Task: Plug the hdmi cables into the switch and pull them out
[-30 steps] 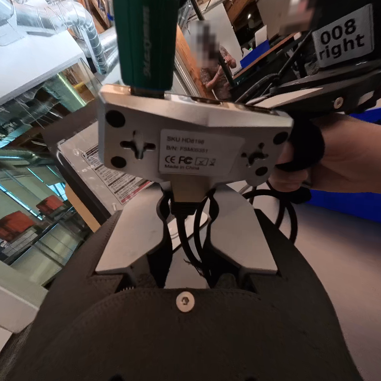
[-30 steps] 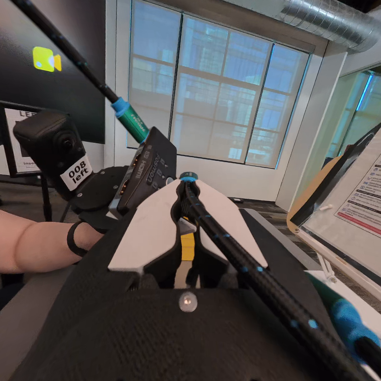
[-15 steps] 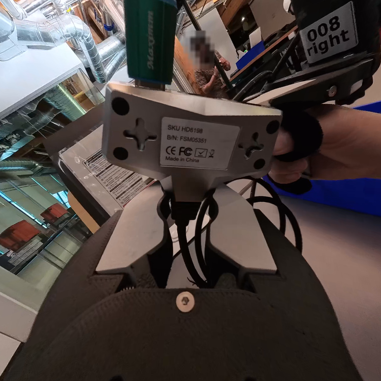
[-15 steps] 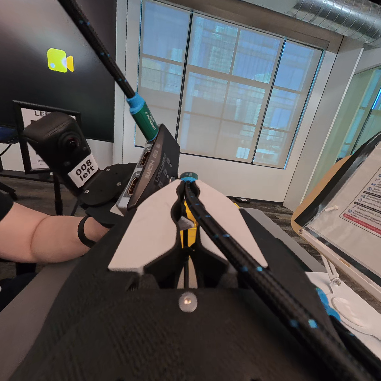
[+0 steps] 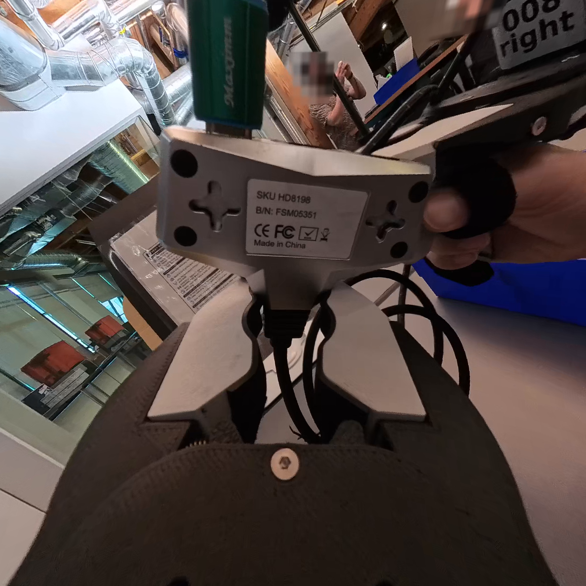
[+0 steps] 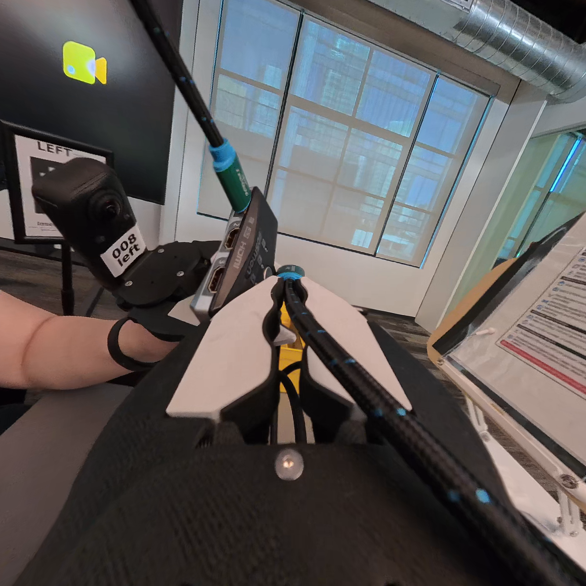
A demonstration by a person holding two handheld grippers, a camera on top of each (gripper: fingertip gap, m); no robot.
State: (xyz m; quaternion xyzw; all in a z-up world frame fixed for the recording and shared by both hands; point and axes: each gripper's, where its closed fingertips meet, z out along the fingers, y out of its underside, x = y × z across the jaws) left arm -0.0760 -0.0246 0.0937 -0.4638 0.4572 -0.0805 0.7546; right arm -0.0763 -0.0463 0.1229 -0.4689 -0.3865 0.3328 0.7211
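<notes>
The silver HDMI switch (image 5: pixel 291 209) shows its underside in the left wrist view. My left gripper (image 5: pixel 287 304) is shut on its narrow tail end, where a black lead comes out. A green HDMI plug (image 5: pixel 228 60) sits in the port at its far left. In the right wrist view the switch (image 6: pixel 250 250) is tilted, with the green plug (image 6: pixel 233 184) in its top port and two ports below it empty. My right gripper (image 6: pixel 287 285) is shut on a second HDMI plug (image 6: pixel 290 272), just right of the switch. Its braided cable (image 6: pixel 364 380) runs back over my right finger.
A slanted stand with a laminated sheet (image 6: pixel 539 333) stands at the right. A dark screen (image 6: pixel 79 95) hangs at the left. Black cable loops (image 5: pixel 444 333) lie on the grey table (image 5: pixel 523 412). A yellow object (image 6: pixel 287 358) shows between my right fingers. A person (image 5: pixel 333 95) stands far behind. My left and right fingertips are right by each other.
In the right wrist view the switch and left gripper have come closer to my right gripper's tip, its ports turning more into view. Both grips are unchanged.
</notes>
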